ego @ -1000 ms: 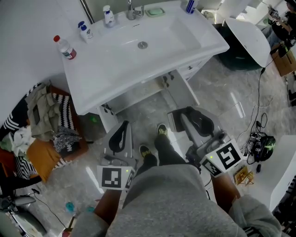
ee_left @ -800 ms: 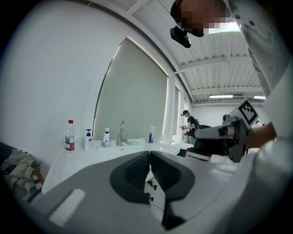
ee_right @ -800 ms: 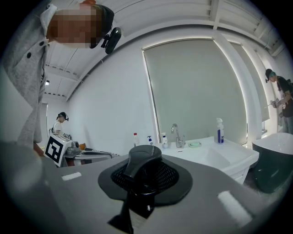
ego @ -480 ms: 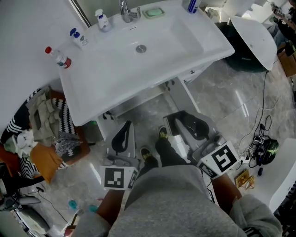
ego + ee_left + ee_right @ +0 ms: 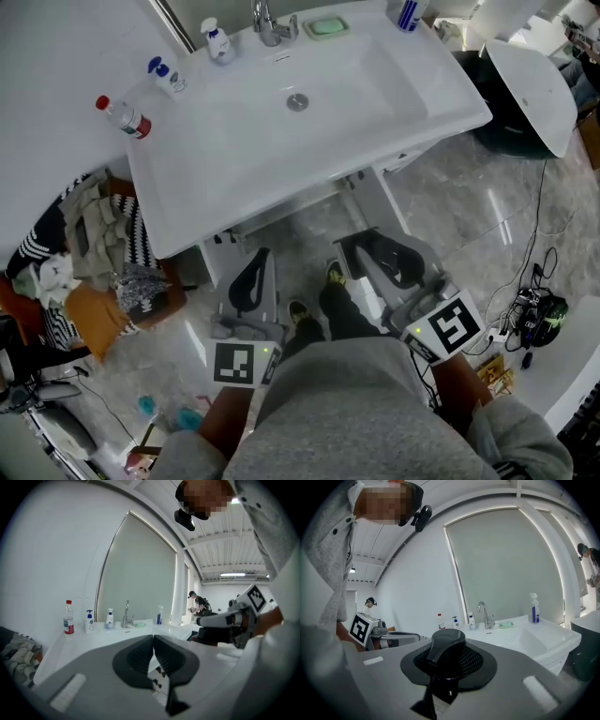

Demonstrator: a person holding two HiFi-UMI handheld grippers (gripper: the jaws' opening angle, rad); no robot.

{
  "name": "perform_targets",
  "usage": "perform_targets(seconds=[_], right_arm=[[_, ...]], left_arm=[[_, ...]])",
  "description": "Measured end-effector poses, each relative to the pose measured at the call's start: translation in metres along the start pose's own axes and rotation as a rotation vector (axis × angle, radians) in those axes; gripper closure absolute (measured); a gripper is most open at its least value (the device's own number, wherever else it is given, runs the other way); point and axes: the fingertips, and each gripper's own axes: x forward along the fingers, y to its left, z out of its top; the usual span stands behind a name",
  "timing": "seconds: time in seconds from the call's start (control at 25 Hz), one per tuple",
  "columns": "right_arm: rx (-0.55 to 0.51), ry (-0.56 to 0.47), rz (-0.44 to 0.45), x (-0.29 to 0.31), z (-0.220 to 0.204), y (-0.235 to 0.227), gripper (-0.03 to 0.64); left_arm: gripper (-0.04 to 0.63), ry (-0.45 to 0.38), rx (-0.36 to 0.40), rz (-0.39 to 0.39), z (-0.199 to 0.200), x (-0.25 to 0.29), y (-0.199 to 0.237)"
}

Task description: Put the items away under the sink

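You're holding both grippers low in front of the white ceramic sink vanity [image 5: 234,159], which is sitting at 12 o'clock. Left gripper [image 5: 153,640]: jaws are pressing together, nothing between them. Right gripper [image 5: 375,246]: jaws are clamping a black rounded-top item [image 5: 446,645]; can't tell what its lower part is. Other items are standing on the counter: clear red-capped plastic bottle [image 5: 123,116] at 10 o'clock, white blue-pump bottle [image 5: 167,77] at 11, blue spray bottle [image 5: 406,13] at 1. The white cabinet door [image 5: 382,202] under the basin is hanging open.
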Motion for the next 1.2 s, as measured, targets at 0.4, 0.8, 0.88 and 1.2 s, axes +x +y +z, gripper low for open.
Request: perform_targets(seconds=[0.4,0.8,0.88,1.2], right_arm=[[-0.008,0.008,-0.017,0.008,-0.006,0.016,0.535],[0.010,0.012,-0.139,0.018,-0.033,0.018,0.535],[0.014,0.017,-0.167,0.025,-0.043,0.016,0.535],[-0.007,0.048,-0.192,0.065,-0.098,-0.007,0.535]], left_arm=[[0.583,-0.006,-0.007,-0.009,-0.006,-0.017,0.009],[0.583,-0.030,-0.032,-0.031,-0.036,-0.045,0.033],[0.583,-0.009,-0.007,-0.036,-0.049,-0.045,0.038],[0.583,0.052,-0.076,-0.040,-0.111,-0.022,0.034]])
